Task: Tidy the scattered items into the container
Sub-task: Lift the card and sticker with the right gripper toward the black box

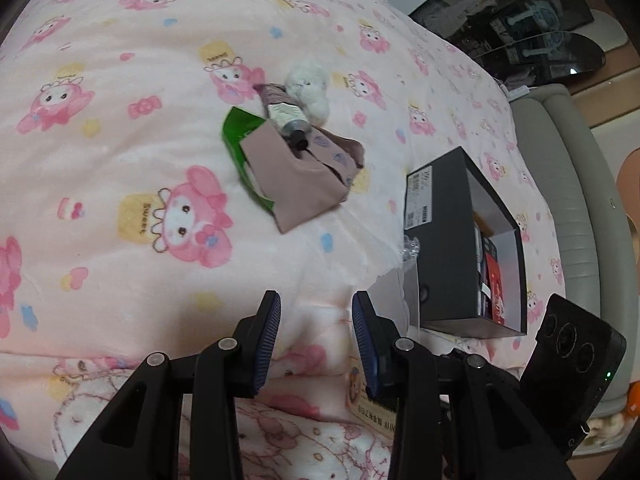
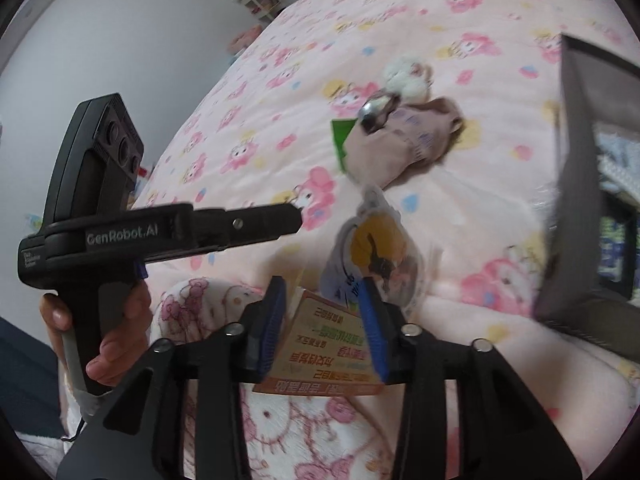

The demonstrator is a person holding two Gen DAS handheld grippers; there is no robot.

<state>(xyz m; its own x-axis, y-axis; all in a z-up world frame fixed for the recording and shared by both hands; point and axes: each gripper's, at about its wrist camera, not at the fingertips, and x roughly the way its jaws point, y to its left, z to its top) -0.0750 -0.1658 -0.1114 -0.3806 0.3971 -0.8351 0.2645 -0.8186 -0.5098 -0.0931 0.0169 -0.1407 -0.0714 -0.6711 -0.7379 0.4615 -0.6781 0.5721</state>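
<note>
A small pile lies on the pink cartoon blanket (image 1: 120, 140): a green packet (image 1: 236, 136), a mauve cloth pouch (image 1: 296, 176), a cream tube (image 1: 286, 114) and a white plush toy (image 1: 308, 84). The open black box (image 1: 444, 240), at the right, holds red packets. My left gripper (image 1: 317, 298) hovers open and empty over the blanket, short of the pile. My right gripper (image 2: 323, 284) is open. A clear plastic packet with a yellow picture (image 2: 372, 248) hangs blurred at its right fingertip, away from the left pad. An orange printed card (image 2: 328, 344) lies below the jaws.
A person's hand (image 2: 112, 336) holds the left gripper (image 2: 294, 220) at the left. The padded grey bed edge (image 1: 568, 184) runs behind the box. A dark glass table (image 1: 540, 52) stands beyond it. A white Hello Kitty cloth (image 2: 304, 432) lies under the grippers.
</note>
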